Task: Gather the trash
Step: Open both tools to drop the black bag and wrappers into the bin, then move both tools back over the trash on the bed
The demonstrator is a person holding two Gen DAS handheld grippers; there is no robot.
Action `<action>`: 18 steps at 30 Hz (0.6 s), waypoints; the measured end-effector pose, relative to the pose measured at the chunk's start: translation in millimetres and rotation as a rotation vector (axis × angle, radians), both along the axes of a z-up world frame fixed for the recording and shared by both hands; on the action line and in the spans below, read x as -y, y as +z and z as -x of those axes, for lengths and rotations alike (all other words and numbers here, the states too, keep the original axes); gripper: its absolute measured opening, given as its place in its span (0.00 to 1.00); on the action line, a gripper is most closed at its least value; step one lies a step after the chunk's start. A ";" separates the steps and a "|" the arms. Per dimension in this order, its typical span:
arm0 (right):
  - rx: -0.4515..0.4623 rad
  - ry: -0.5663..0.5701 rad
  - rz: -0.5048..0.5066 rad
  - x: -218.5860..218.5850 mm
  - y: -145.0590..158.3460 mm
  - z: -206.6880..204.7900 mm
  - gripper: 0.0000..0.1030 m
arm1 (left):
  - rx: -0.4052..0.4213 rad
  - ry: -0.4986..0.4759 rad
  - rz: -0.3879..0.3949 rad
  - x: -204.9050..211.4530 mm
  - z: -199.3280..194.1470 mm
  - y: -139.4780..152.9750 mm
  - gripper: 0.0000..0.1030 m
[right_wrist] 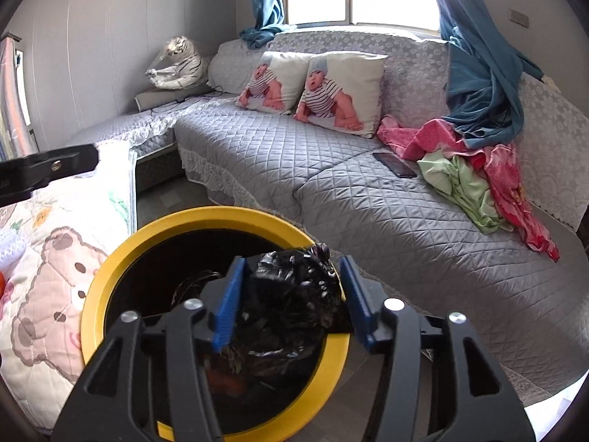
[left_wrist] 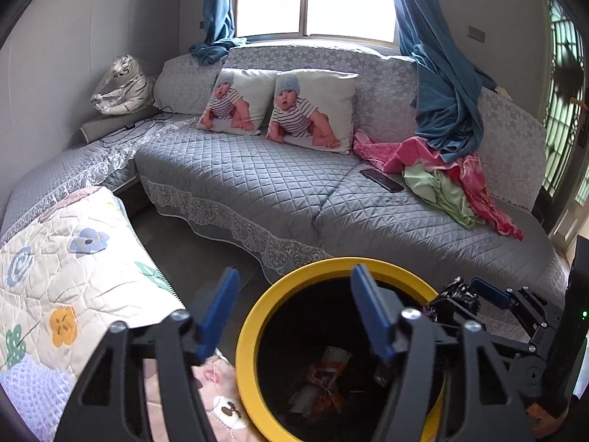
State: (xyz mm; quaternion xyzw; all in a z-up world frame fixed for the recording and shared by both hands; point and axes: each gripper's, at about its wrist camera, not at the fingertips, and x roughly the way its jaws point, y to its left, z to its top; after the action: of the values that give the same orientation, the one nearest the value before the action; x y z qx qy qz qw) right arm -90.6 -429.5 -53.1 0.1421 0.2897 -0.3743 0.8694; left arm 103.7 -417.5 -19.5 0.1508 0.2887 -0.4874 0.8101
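Grey quilted sofa [left_wrist: 257,184] is filling the background behind the yellow-rimmed bin [left_wrist: 257,316], with a floral quilt [left_wrist: 66,269] lying to the bin's left. You are holding the left tool [left_wrist: 294,316] over the bin's mouth with its blue pads spread and nothing between them. You are holding the right tool [right_wrist: 291,298] at the bin's far right rim, its pads standing apart around a bunched black bag [right_wrist: 294,287]; the near pad appears to be just beside the plastic, and neither seems to be pressing it. The bag is sitting on the rim, partly over the opening.

Judged from its crinkled, glossy folds, the bag is light, soft and slippery, and will be collapsing under any pinch; you should be taking it at the thick gathered bunch, not a loose edge.

Inside the bin, crumpled wrappers [left_wrist: 324,379], pale and orange, are lying at the bottom against a dark lining.
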 end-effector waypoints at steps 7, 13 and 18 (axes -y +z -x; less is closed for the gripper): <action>0.034 0.009 0.038 -6.4 8.8 1.0 0.75 | 0.024 0.104 0.052 -55.5 -18.9 17.6 0.88; 0.091 0.098 0.045 -23.8 22.4 -12.3 0.79 | 0.065 0.161 0.087 -132.7 -35.7 38.7 0.90; 0.116 0.235 0.086 -60.5 35.6 -42.8 0.79 | 0.093 0.267 0.089 -215.0 -51.9 47.8 0.90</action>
State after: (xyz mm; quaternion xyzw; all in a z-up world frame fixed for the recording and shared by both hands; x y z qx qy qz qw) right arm -47.8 -369.0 -17.5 0.0911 0.2374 -0.2734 0.9277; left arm 155.5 -202.6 28.2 0.0974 0.2462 -0.3803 0.8862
